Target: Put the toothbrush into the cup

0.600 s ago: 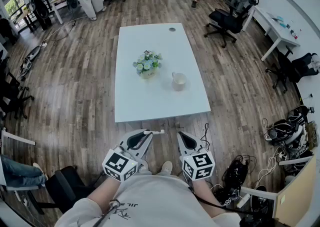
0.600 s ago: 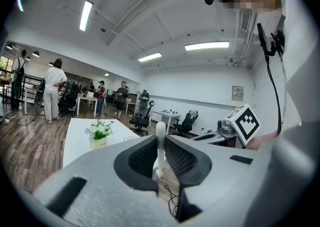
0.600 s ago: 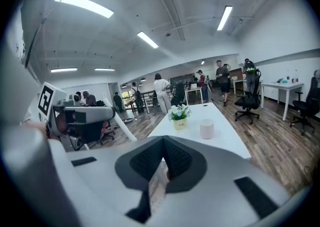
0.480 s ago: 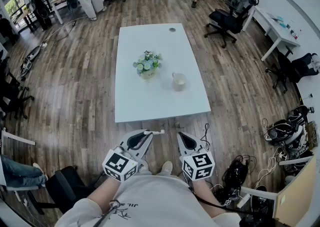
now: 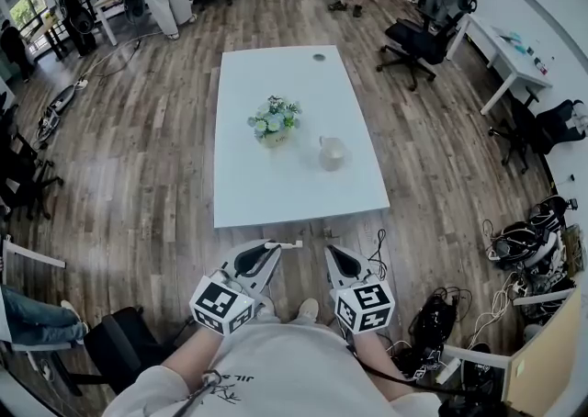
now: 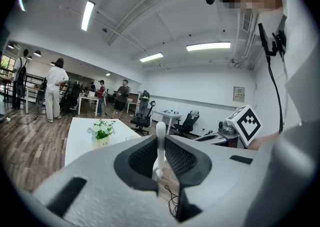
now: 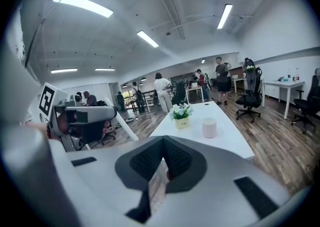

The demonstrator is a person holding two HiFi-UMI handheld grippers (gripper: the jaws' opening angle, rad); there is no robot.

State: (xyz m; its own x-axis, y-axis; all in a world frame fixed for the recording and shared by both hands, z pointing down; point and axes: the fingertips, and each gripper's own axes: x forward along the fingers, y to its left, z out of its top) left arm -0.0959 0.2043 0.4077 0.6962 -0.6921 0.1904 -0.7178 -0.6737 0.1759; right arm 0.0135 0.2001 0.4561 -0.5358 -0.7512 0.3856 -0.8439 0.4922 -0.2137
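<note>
- Wooden floor (image 5: 138, 158) fills most of the head view; people stand at its 12 o'clock end, and a black office chair (image 5: 412, 39) sits at about 1 o'clock.
- White surface (image 5: 276, 190) lies in the middle of the floor, its long side running from 12 to 6 o'clock.
- The person's pale shirt (image 5: 276, 374) fills the 6 o'clock edge, with both tools held out just in front of it, over the floor and short of the surface's near edge.
- A tangle of cables (image 5: 432, 314) lies on the floor at about 4 o'clock.
- Left tool (image 5: 273, 246) points toward 1 o'clock. Its jaws are narrow and clamped on the toothbrush.
- Right tool (image 5: 333, 248) sits just beside it at 3 o'clock and points toward 11 o'clock. In the right gripper view its jaw tips meet, with nothing between them.
- Flower pot (image 5: 273, 121), with pale blooms, stands near the middle of the surface.
- Cup (image 5: 332, 153) stands upright on the surface, near the flower pot, at its 4 o'clock.
- Toothbrush (image 5: 289, 243), white and thin, is pinched at the left tool's tips and juts toward 3 o'clock in the head view. In the left gripper view it stands upright between the pads, its end rising past the tips. It is well apart from the cup, which lies at about 1 o'clock from it.
</note>
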